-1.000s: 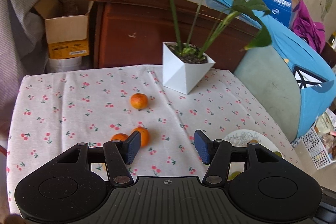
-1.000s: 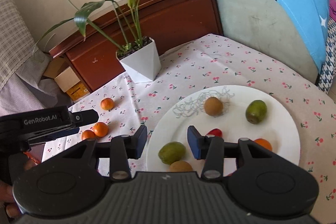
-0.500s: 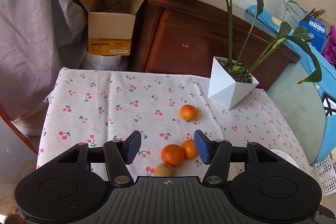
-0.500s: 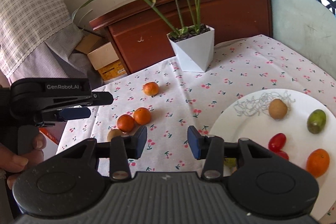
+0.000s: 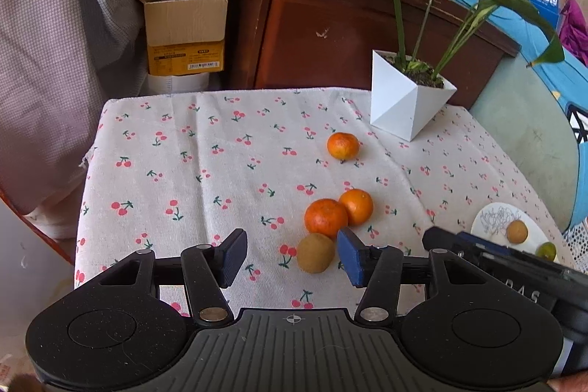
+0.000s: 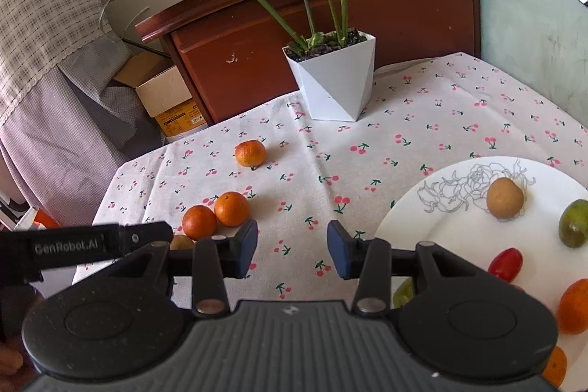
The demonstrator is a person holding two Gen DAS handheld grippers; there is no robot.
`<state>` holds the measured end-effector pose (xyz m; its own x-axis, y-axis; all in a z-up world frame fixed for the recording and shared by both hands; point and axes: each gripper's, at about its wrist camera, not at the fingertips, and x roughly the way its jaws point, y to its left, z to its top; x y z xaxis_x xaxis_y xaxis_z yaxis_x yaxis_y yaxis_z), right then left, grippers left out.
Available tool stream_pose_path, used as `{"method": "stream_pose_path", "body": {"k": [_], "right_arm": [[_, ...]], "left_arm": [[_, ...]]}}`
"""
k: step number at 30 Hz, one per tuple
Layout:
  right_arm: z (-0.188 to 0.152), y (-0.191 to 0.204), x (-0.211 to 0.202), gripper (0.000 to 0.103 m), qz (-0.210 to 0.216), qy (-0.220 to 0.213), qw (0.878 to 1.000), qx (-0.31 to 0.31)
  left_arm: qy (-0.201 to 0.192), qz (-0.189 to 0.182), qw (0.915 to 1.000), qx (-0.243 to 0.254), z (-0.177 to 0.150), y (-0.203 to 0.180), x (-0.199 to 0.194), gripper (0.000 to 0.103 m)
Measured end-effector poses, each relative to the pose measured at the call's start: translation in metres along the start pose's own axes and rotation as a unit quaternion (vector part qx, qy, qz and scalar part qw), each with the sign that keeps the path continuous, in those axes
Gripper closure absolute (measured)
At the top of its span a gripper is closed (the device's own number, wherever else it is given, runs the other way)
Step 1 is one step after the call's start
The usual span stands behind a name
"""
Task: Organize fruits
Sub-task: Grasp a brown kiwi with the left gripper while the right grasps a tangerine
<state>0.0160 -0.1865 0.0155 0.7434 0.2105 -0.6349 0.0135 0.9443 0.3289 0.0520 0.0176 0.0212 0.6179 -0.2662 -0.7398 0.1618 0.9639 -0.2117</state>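
A brown round fruit (image 5: pixel 315 252) lies on the cherry-print tablecloth (image 5: pixel 205 179) between the fingers of my left gripper (image 5: pixel 293 256), close to the right pad. The jaws are closing and the pads do not press it. Two oranges (image 5: pixel 325 217) (image 5: pixel 356 207) touch each other just beyond it, and a third orange (image 5: pixel 342 146) sits farther back. My right gripper (image 6: pixel 293 248) is open over bare cloth, left of the white plate (image 6: pixel 422 208). The plate holds a brown fruit (image 6: pixel 504 198), a green fruit (image 6: pixel 574 223), a red tomato (image 6: pixel 505 264) and an orange (image 6: pixel 573 305).
A white faceted plant pot (image 5: pixel 404 105) with long leaves stands at the table's back. Behind it is a dark wooden board (image 5: pixel 330 24), and an open cardboard box (image 5: pixel 183 24) sits on the floor at the left. The table's left edge (image 5: pixel 86 171) drops off near the fruit.
Both grippers swung left. The orange pair and the brown fruit came between the left fingers. The right gripper left the plate and now hangs over the cloth beside it.
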Motion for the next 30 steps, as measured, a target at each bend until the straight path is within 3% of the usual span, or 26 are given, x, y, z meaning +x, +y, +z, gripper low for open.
{"method": "stream_pose_path", "body": {"k": [7, 22, 30], "right_arm": [[0.007, 0.003, 0.013, 0.062, 0.025, -0.008, 1.000, 0.008], [0.011, 0.020, 0.049, 0.066, 0.067, 0.003, 0.998, -0.006], [0.011, 0.022, 0.059, 0.075, 0.074, 0.006, 0.997, -0.005]], "left_arm": [[0.002, -0.009, 0.9993, 0.035, -0.009, -0.010, 0.007, 0.052], [-0.001, -0.018, 0.9985, 0.052, -0.013, -0.013, 0.014, 0.079], [-0.001, -0.018, 0.9985, 0.051, -0.014, -0.014, 0.014, 0.080]]}}
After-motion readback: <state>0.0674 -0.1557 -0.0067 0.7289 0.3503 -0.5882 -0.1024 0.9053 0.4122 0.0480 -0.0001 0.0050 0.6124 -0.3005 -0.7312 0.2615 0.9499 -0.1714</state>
